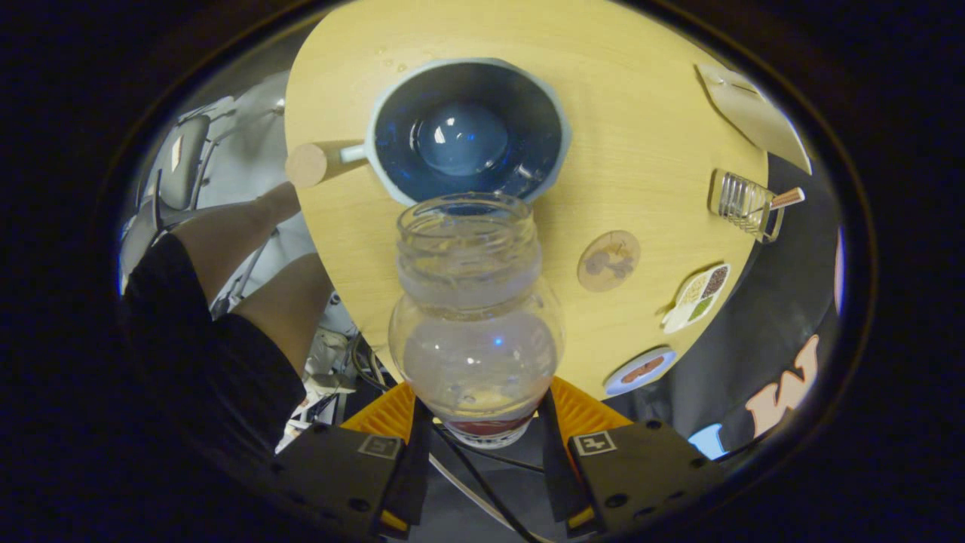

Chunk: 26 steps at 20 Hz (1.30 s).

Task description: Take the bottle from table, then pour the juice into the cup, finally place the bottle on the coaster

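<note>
A clear open-mouthed bottle (475, 309) with a little pale liquid in it is held between my fingers, and my gripper (480, 411) is shut on its lower body. The bottle is tipped forward, its mouth just short of the rim of a dark blue cup (467, 132) with a pale rim and a wooden handle, which holds clear liquid. The cup stands on the light wooden table (641, 113) beyond the bottle. A round coaster (609, 261) with a picture on it lies on the table to the right of the bottle.
A ribbed glass mug (746, 202) with a wooden handle stands at the table's right edge, with a pale card beyond it. Two more picture coasters (697, 298) (641, 371) lie along the near right edge. A person's legs (249, 302) are left of the table.
</note>
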Available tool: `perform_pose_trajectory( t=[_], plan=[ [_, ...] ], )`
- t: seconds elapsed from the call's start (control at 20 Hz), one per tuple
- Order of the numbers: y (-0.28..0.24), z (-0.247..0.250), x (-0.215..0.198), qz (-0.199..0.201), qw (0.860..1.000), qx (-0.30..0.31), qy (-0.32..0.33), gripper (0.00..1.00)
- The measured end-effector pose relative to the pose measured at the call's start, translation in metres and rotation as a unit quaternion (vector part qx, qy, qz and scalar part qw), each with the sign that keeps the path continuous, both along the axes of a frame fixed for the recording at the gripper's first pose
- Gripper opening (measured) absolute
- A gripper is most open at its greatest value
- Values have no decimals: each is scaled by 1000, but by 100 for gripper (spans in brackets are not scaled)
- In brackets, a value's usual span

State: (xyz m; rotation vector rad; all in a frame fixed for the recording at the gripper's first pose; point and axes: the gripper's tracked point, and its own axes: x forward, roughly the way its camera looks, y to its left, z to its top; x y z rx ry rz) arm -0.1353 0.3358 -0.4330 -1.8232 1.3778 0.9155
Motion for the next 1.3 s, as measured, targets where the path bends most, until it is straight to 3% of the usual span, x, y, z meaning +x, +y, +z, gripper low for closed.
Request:
perform_pose_trajectory(
  t=[1.3],
  plan=[
    [10,41,10,61,993,-98,-3,67]
  ],
)
